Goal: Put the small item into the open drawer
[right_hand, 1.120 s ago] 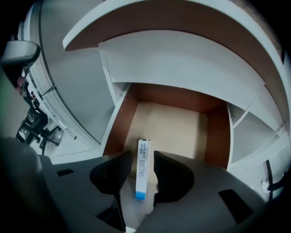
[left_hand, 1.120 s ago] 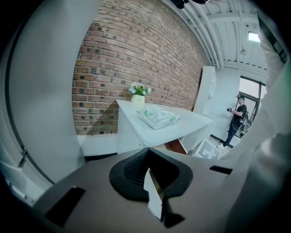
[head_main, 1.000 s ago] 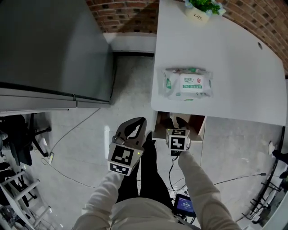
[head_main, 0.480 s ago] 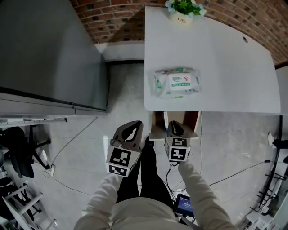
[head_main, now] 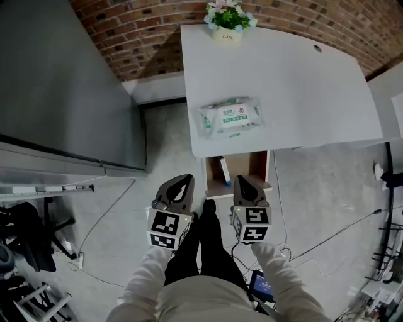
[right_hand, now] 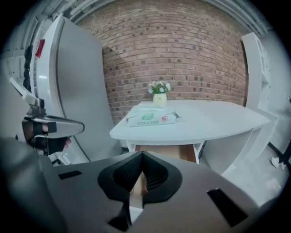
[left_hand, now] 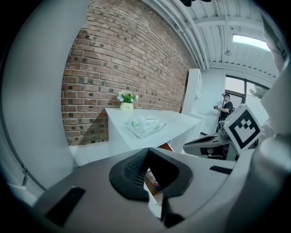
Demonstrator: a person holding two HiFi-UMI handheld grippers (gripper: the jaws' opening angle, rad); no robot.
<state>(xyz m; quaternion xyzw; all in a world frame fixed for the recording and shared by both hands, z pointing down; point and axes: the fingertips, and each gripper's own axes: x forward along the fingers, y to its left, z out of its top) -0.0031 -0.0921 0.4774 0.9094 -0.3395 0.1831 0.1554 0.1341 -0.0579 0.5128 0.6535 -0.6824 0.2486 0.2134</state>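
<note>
right tongs (head_main: 242,182): a second ago they were reaching into the open drawer (head_main: 250,165). They have since risen clear of it and now hang just in front, below the desk's (head_main: 302,88) near edge.
right tongs' jaws: they have just been closing and the tips now meet with nothing between them. The right gripper view (right_hand: 142,154) shows only the drawer through the gap behind the tips.
left tongs (head_main: 184,182): they have hardly moved and sit beside the right pair, tips together and empty.
small item (head_main: 224,168): it lies inside the drawer near its left wall, and neither pair touches it.
desk top: the wipes pack (head_main: 230,117) is mid-desk and the plant pot (head_main: 228,19) is at the far edge.
meaning for the task: the item looks delivered, so the placing step seems done. The drawer stands open.
</note>
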